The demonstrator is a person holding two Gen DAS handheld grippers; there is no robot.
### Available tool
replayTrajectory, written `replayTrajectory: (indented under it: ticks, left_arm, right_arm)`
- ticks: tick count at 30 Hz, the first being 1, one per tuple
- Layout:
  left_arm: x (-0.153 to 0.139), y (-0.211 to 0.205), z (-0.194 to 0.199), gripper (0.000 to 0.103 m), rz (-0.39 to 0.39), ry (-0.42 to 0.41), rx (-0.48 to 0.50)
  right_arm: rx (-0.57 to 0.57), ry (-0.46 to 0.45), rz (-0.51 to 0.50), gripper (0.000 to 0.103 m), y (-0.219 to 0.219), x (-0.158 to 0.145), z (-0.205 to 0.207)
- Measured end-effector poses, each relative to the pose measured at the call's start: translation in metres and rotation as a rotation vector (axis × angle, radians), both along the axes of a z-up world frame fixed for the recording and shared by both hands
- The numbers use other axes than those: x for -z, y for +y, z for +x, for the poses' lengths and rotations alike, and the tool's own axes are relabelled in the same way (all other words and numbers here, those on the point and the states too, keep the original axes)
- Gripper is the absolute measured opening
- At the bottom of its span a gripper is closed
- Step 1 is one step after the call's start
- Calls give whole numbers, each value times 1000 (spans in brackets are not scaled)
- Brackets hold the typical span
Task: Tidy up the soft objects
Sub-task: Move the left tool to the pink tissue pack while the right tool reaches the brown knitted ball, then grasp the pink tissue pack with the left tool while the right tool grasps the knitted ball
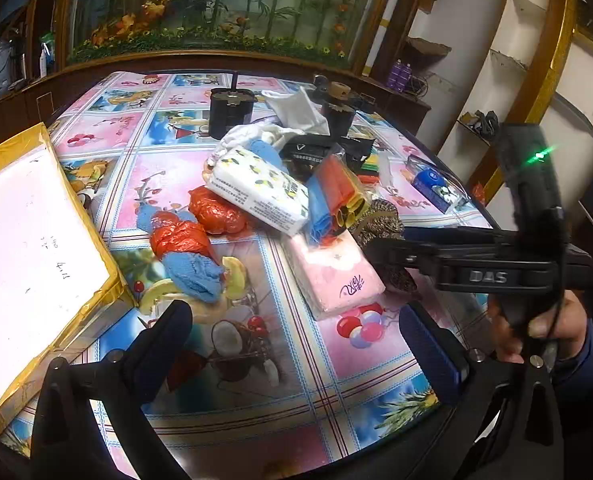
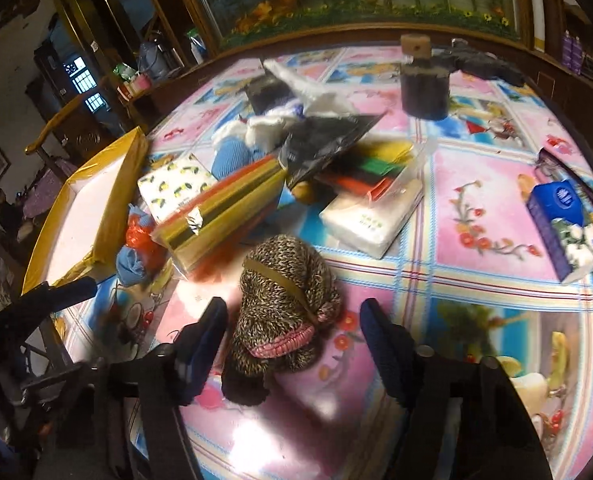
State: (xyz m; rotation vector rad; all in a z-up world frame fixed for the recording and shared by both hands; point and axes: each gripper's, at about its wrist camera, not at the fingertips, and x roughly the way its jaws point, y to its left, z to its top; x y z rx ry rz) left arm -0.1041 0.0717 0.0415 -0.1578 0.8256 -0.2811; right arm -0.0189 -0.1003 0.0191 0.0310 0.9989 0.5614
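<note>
The table (image 1: 200, 168) under me wears a glossy oilcloth of pink and blue squares printed with fruit, flowers and balloons, and behind it a long wood-framed panel of painted bamboo and orange leaves (image 1: 224, 8) fills the wall, with white shelving (image 1: 492, 92) curving away at the right edge of my left view. A flat white box (image 1: 28, 252) wrapped in yellow tape sits at the table's left side. The soft things lie heaped in the middle: a lemon-print tissue pack (image 1: 264, 192) tilted on top, a pink tissue pack (image 1: 336, 276) below it, two red plastic-wrapped bundles with blue cloth (image 1: 188, 256) showing, rolls of coloured bags (image 1: 336, 196), white cloth (image 1: 296, 112), and apart to the right a blue tissue pack (image 2: 564, 224). The brown speckled knit bundle (image 2: 284, 304), bound by a tan rubber band and edged in pink ribbing, rests on the pink pack, right between my right gripper (image 2: 292, 344) fingers; the pads stand apart on either side of it and, as far as the blurred view lets me judge, neither presses on it. My left gripper (image 1: 296, 348) hangs open over bare oilcloth, nothing between its fingers, near the red bundles.
</note>
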Motion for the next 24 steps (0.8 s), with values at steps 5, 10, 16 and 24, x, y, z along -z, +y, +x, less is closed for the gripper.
replayTrajectory:
  ticks: [5, 10, 16, 24]
  left_arm:
    - [0, -7, 3, 103, -7, 7, 5]
    - [1, -22, 20, 103, -24, 72, 26]
    - [5, -50, 44, 100, 53, 127, -11]
    - [27, -57, 77, 75, 117, 224, -65]
  right_arm:
    - [23, -12, 40, 53, -11, 2, 2]
    - [89, -64, 49, 52, -36, -6, 4]
    - [110, -17, 128, 52, -54, 1, 9]
    - [106, 14, 176, 53, -59, 6, 11]
